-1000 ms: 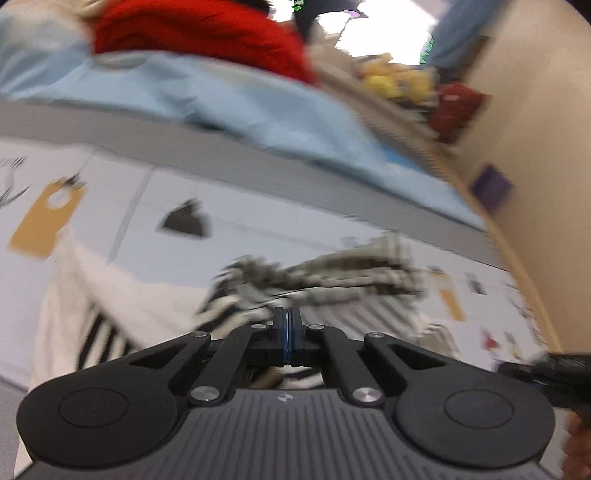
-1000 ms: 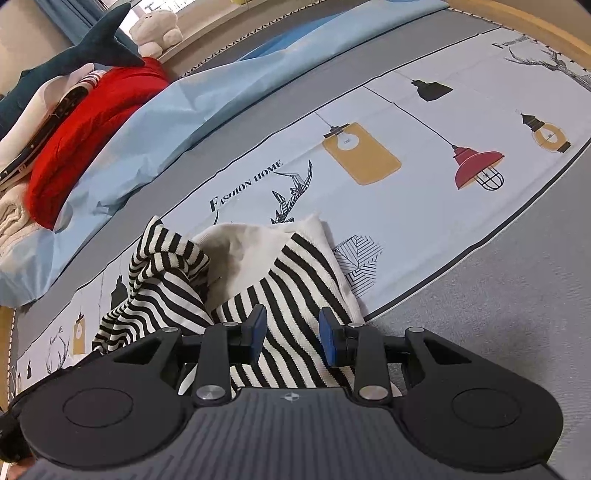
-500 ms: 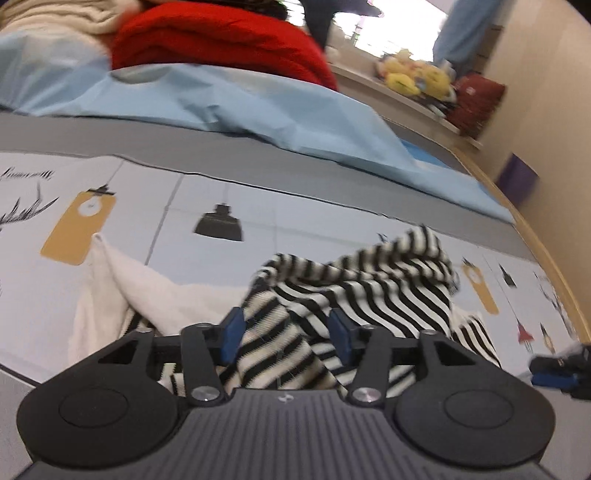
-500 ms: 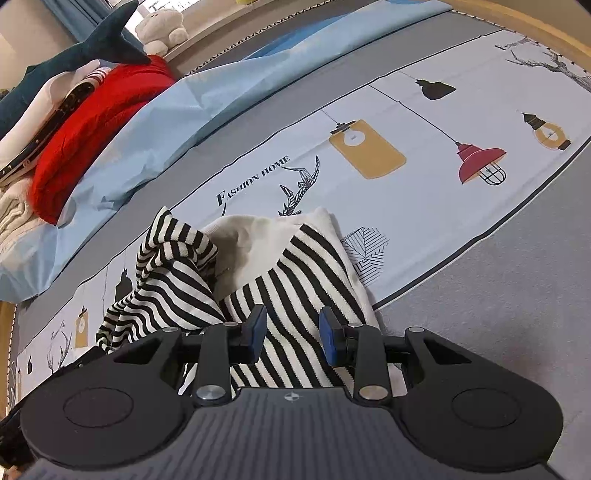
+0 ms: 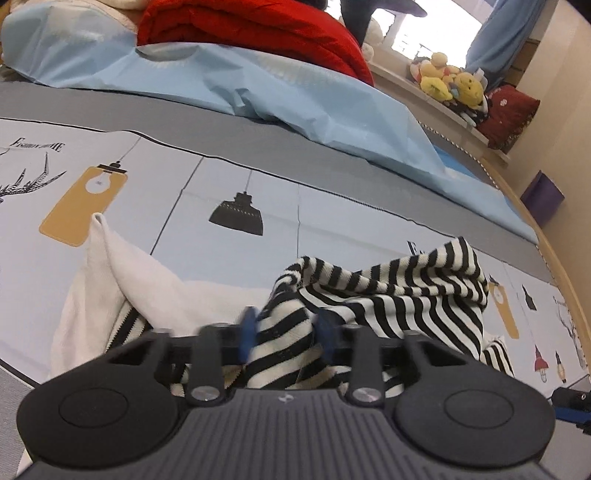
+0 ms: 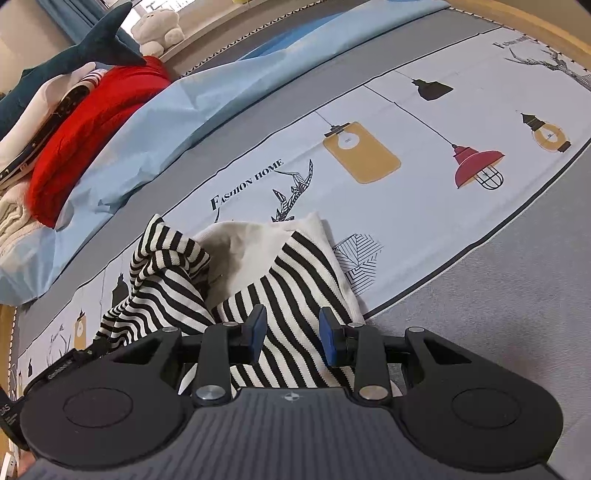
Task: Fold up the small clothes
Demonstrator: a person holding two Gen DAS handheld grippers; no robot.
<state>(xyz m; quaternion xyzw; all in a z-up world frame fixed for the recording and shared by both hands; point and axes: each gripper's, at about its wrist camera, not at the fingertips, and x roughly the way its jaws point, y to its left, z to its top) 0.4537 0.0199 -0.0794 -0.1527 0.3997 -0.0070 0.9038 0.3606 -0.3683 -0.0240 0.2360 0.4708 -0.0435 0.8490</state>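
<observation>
A small black-and-white striped garment [image 5: 388, 295] with a cream inner side [image 5: 122, 273] lies crumpled on the printed bedsheet [image 5: 332, 206]. My left gripper [image 5: 286, 332] is low over its near edge. Its blurred jaws are closing, with a raised striped fold between the blue pads, which do not clearly pinch it. In the right wrist view the same garment [image 6: 295, 280] lies partly flat, with its cream part [image 6: 240, 243] behind. My right gripper [image 6: 291, 332] hovers open just above the flat striped panel, nothing gripped.
A rumpled light blue sheet [image 5: 258, 85] and a red blanket [image 5: 258, 26] lie behind the garment. Plush toys [image 5: 450, 81] sit on a ledge, and a dark shark plush [image 6: 92, 55] is on the pile. Grey mattress fabric [image 6: 498, 314] runs along the near side.
The left gripper was shut a second ago, opened wide, sank toward the striped fold, and its jaws now stand narrower around it. The right gripper has stayed put and open.
</observation>
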